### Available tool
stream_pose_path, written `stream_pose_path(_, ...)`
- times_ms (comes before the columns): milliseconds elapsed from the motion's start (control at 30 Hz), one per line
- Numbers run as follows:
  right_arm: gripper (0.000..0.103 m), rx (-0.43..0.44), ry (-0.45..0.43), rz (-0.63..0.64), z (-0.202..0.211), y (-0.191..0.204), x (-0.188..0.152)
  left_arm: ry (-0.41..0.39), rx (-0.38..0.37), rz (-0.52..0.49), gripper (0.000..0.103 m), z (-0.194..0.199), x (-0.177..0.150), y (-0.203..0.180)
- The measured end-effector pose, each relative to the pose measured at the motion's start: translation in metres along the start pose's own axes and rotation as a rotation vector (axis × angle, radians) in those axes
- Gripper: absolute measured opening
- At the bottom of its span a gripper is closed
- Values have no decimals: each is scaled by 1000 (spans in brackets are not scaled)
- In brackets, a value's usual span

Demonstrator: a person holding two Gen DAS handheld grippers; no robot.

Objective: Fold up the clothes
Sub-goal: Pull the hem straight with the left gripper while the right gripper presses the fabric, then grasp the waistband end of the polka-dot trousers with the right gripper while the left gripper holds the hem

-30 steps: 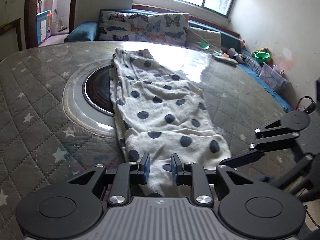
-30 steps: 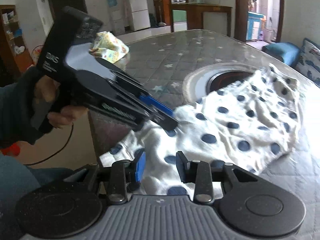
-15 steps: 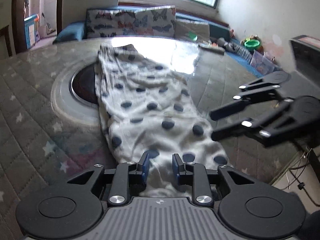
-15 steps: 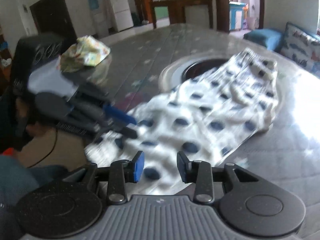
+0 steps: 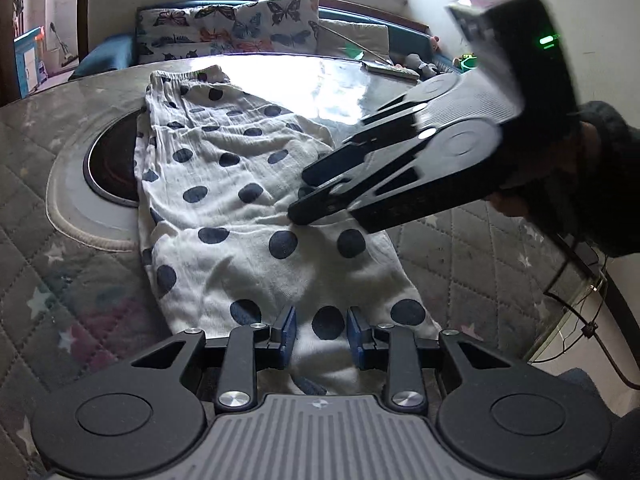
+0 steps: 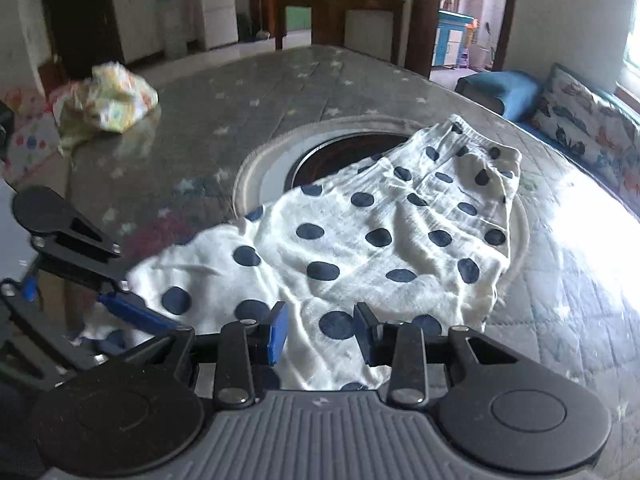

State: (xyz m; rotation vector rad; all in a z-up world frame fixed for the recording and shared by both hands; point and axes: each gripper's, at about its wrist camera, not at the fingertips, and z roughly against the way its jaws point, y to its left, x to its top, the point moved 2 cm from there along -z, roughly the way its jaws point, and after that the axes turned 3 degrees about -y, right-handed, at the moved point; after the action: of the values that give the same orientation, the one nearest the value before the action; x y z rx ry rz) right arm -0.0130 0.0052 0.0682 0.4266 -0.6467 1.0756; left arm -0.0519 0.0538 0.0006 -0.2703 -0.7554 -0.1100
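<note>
**Left wrist view: polka-dot garment flat on table, both claws parted**

Left wrist camera shows my left gripper [image 5: 321, 334] with its blue-padded fingers spread, gripping nothing; the near hem of the polka-dot garment [image 5: 240, 208] lies between and beneath them. The garment is white with dark blue dots and runs lengthwise away from me across the quilted, star-printed table cover [image 5: 60, 264]. Its left edge overlaps the round recessed cooktop [image 5: 110, 172] set in the table.

Containers: a green bowl [image 5: 468, 65] sits on the far bench by the wall. Contents cannot be determined.

My right gripper [image 5: 300, 196] enters this view from the right, held by my hand [image 5: 560, 176] in a dark sleeve. Its fingertips are close together and touch the garment near its middle; a green indicator light [image 5: 549, 40] glows on its body.

Right wrist camera shows the right gripper [image 6: 320, 334] with a clear gap between its fingers, cloth below them. Visible only here: a crumpled yellow-patterned cloth [image 6: 106, 100] well apart on the far table side, a white refrigerator [image 6: 216, 4] and a wooden table [image 6: 336, 16] in the room behind. Visible only from the left wrist: a butterfly-print cushion [image 5: 228, 28] under the window.

No legible writing in either view.
</note>
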Motion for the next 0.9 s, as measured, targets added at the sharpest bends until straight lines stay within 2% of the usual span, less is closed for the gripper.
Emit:
stream_pose_path(100, 37, -18, 29, 33, -17, -2, -2, 21, -9, -2, 31, -5, -4, -1)
stream_pose_path(133, 39, -27, 29, 29, -20, -6, -2, 28, -11, -3, 31, -6, -5, -2)
stream_pose_path(433, 39, -144, 38, -24, -33, -50, 11, 32, -18, -8, 33, -9, -7, -2)
stream_pose_path(733, 41, 102, -5, 29, -42, -10, 43, 35, -20, 6, 33, -10, -5, -1)
stream_pose_path(900, 41, 150, 27, 95, -73, 17, 53, 34, -15, 12, 34, -10, -6, -2)
